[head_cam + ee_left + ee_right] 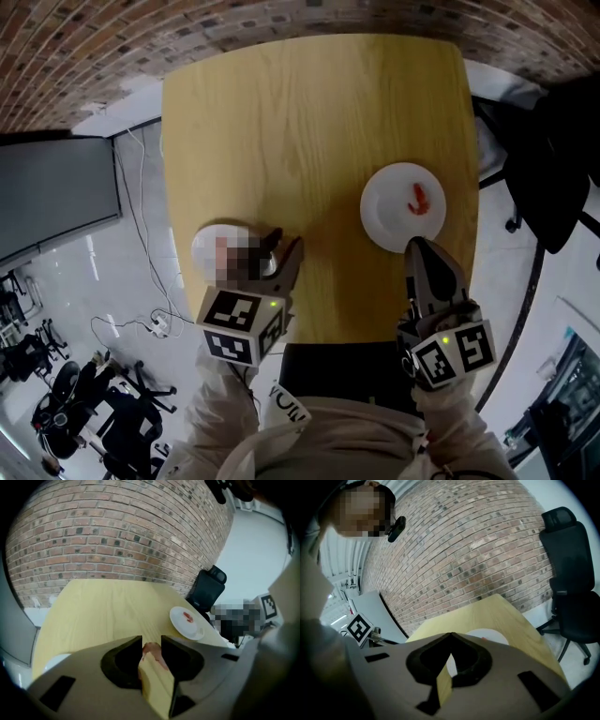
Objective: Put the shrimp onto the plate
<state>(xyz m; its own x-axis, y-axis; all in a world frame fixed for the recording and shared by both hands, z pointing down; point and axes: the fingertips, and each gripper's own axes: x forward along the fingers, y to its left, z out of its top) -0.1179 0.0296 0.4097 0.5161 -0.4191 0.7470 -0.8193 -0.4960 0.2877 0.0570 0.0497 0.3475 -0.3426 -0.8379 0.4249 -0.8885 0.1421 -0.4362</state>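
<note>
A white plate (384, 220) sits on the right side of the wooden table (309, 122) with one red shrimp (419, 197) on it. The left gripper view shows the same plate (180, 625) and shrimp (188, 617) off to the right. My left gripper (284, 246) hovers near the table's front left, beside a white dish (208, 242). In its own view the left gripper (151, 642) is shut on a pink shrimp (152, 649). My right gripper (413, 246) is shut and empty, its tip at the plate's near rim; its own view shows the jaws (450, 637) meeting in front of the plate (492, 634).
A black office chair (544, 159) stands right of the table, also seen in the right gripper view (569, 573). A brick wall (122, 531) runs behind the table's far edge. Cables (141, 323) lie on the floor at the left.
</note>
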